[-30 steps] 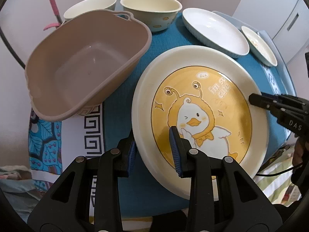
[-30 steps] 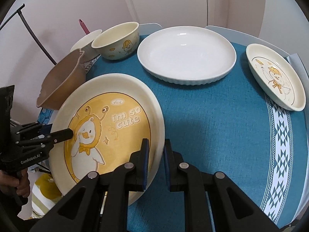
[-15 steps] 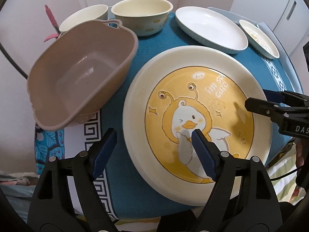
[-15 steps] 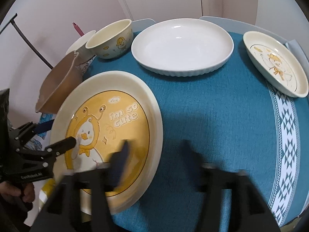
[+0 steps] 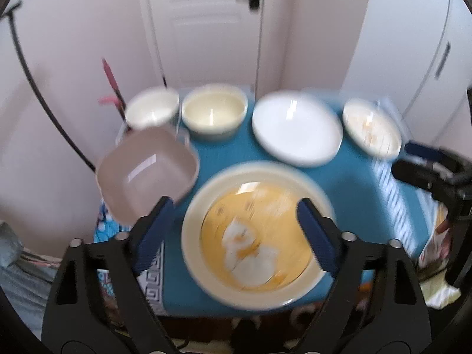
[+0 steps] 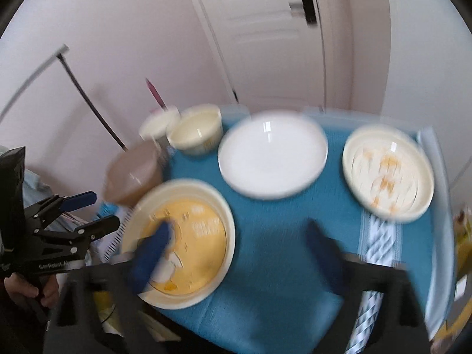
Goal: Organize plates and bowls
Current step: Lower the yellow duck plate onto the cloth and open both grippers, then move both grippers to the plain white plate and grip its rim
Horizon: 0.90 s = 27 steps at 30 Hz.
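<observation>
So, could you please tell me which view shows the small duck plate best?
The right wrist view: the small duck plate shows whole there, though blurred. The left wrist view shows it smaller, at the table's far right corner.

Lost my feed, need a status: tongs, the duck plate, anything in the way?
Left tongs and right tongs open, just released, holding nothing. Duck plate flat on teal cloth. Nothing blocking.

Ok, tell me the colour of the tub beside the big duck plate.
Brownish-beige tub; left wrist view shows it best.
</observation>
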Available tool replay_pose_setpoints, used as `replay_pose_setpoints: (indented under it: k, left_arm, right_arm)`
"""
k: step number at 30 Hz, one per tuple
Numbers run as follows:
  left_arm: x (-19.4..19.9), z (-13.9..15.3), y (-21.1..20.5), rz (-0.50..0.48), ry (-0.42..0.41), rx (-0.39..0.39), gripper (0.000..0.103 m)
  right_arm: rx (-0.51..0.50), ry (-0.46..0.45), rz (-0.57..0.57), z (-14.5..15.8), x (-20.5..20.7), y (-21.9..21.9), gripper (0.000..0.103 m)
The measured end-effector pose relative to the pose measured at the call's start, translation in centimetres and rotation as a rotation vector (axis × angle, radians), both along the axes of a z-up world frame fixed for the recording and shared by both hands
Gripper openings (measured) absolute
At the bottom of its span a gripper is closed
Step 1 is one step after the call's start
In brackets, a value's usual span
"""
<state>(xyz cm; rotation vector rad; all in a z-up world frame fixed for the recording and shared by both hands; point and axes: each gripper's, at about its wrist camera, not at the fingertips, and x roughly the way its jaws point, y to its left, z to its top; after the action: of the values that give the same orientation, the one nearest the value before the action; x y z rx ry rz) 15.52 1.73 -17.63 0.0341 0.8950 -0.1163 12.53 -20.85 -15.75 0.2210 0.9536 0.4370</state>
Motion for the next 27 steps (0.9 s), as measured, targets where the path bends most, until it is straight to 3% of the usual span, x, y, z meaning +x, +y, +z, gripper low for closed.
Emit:
replay_pose_setpoints:
  k: [3,5,8,10,15,19,24,27]
  left_arm:
    - [0.0,3.4,-1.9,0.036,-0.099,-0.046,0.103]
    - [0.4,4.7,-3.3,0.06,-0.133,-0.059,0.103]
    - [1.9,5.6,-4.8,0.098,-0.139,-0.092,0.103]
    - [2.8,5.5,-5.4,0.132,-0.132,-0.139,0.103]
    - [6.6,1.8,-4.6,0.218,0.048,-0.339,0.103]
    - [10.1,-0.9,-4.1,0.251,0.115,-0.323,0.103]
    - [14.4,-5.6,-3.3,0.27,0.217,-0.328,0.102]
    - [16.1,-8.3,-3.1,0.265,0.282,-0.334,0.094]
  right_arm:
    - [0.005,-0.047,0.024,2.1,1.1,-1.9,0.103]
    - [-0.006,-0.094,0.043,3.4,1.9,-3.5,0.103]
    - [-0.039,-0.123,0.07,5.0,3.8,-4.8,0.103]
    - [-0.062,-0.084,0.094,5.1,5.7,-5.8,0.103]
    - [-0.132,-0.059,0.13,4.2,10.7,-7.2,0.103]
    - [-0.137,0.016,0.185,1.8,14.8,-7.1,0.103]
    - [-0.104,0.191,0.214,-4.0,20.3,-6.1,0.103]
    - [-0.105,0.263,0.252,-8.0,22.3,-4.9,0.103]
